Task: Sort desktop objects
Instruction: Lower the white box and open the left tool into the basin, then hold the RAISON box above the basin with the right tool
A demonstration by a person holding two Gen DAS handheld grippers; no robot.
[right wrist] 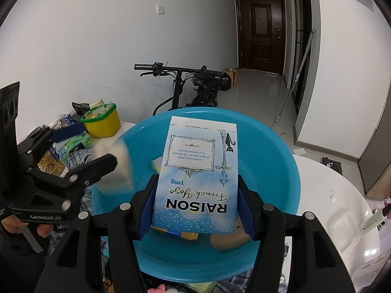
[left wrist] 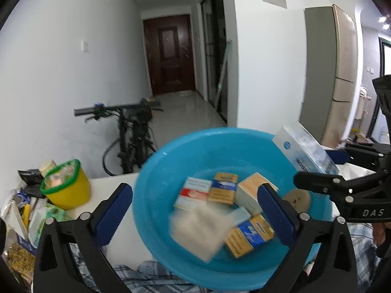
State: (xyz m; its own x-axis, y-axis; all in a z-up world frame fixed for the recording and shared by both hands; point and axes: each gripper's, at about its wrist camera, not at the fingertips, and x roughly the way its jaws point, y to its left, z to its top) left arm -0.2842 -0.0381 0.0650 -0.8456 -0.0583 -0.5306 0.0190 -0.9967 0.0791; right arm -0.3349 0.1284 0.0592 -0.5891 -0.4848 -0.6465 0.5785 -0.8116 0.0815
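Sorting looks well under way: the blue basin [left wrist: 156,171] already holds several small packs, among them a red-and-white pack [left wrist: 194,193], two yellow-and-blue packs [left wrist: 223,188] and a pale box [left wrist: 249,193], plus a round tan object [left wrist: 297,199] near its right side. The left gripper [left wrist: 195,214] has its jaws spread wide above the basin, and a blurred whitish pack [left wrist: 199,232] sits between them with neither pad touching it; the blur suggests it is dropping free into the basin, so that item counts as nearly delivered. The right gripper [right wrist: 196,208] is clamped on the blue-and-white RAISON box [right wrist: 198,171], its blue pads pressed against the box's two long side edges near the lower end. That box hangs over the basin, clear of the contents beneath it, so it is not yet placed. Its long axis runs away from the right wrist camera, along the fingers, with the far end tipped over the basin's middle and the printed face turned up toward the lens; the lettering reads upside down, so the box's top faces the gripper. What seems left: letting this box go, and then dealing with the clutter on the left of the white table [right wrist: 317,183], around the yellow tub [right wrist: 105,124], if that belongs to the job.
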